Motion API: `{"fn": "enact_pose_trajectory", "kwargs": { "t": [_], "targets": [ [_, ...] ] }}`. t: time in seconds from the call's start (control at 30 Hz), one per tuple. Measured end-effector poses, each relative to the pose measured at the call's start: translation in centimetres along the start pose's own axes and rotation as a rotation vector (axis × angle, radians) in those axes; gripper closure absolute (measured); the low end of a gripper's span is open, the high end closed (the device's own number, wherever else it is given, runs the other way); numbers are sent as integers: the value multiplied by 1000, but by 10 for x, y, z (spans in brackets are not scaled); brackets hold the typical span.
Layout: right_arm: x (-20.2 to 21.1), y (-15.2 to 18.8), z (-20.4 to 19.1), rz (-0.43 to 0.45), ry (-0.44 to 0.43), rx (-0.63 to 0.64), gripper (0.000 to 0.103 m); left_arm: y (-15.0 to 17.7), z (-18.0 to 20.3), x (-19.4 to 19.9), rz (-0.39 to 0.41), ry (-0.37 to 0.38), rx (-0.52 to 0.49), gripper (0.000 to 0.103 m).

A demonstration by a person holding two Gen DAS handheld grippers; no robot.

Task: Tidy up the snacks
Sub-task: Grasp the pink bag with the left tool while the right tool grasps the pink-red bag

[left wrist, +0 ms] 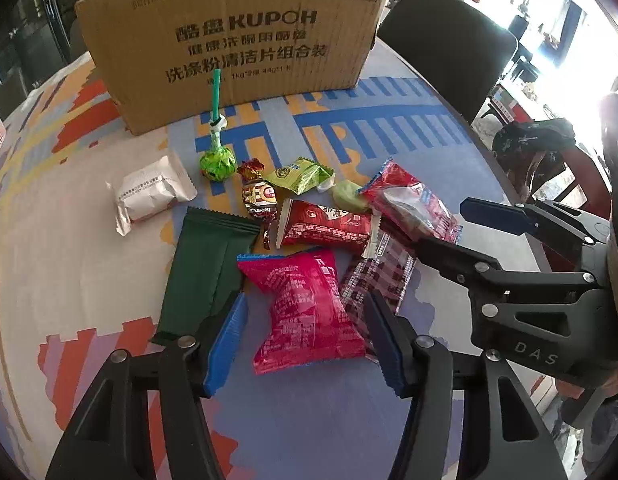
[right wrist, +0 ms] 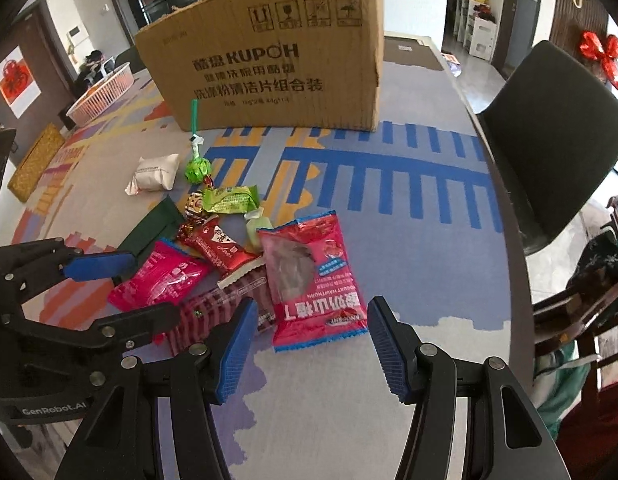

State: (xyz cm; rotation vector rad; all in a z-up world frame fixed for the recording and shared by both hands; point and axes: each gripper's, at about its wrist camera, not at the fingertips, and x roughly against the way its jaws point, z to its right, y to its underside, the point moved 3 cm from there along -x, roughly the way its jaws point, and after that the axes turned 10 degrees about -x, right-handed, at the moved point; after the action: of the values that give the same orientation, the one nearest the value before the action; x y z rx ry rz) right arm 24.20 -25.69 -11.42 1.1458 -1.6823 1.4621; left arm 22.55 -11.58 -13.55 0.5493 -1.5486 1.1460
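The snacks lie in a loose, partly overlapping pile on the table (left wrist: pixel 109 280), in front of the cardboard box (left wrist: pixel 237 36). The left gripper (left wrist: pixel 305 344) has its jaws apart and empty, straddling the magenta packet (left wrist: pixel 305 304) without visible contact. The right gripper (right wrist: pixel 313 344) also has its jaws apart and empty, just short of the near edge of the red hawthorn packet (right wrist: pixel 309 276). Both packets appear to be light, air-puffed film pouches: soft, slippery and prone to crackling or sliding under side load. The contents may crush, so clamp force should be moderate. The best hold is judged to be across the narrow width of the pouch body or on a crimped end seam, where the film is stiffer. The magenta packet rests beside the dark green packet (left wrist: pixel 205 268) and the plaid packet (left wrist: pixel 373 280); expect neighbours to drag. The lollipop (left wrist: pixel 216 156) is rigid; take its stick.
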Motion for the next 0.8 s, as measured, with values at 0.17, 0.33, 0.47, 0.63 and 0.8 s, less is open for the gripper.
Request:
{"fn": "enact_pose_trajectory", "kwargs": {
  "t": [0.17, 0.33, 0.47, 0.63, 0.8],
  "targets": [
    [-9, -7, -2, -4, 2, 3, 45, 0, -1, -6, -18, 6, 2, 49],
    [-21, -13, 0, -23, 5, -4, 45, -2, -3, -10, -23, 11, 12, 53],
    [-26, -15, 0, -25, 3, -11, 45, -3, -5, -13, -25, 22, 26, 57],
    [-27, -14, -1, -20, 0, -18, 47, -4, -6, -15, -23, 32, 32, 60],
    [-24, -12, -2, -22, 3, -23, 58, -5, -5, -15, -18, 38, 38, 61]
  ]
}}
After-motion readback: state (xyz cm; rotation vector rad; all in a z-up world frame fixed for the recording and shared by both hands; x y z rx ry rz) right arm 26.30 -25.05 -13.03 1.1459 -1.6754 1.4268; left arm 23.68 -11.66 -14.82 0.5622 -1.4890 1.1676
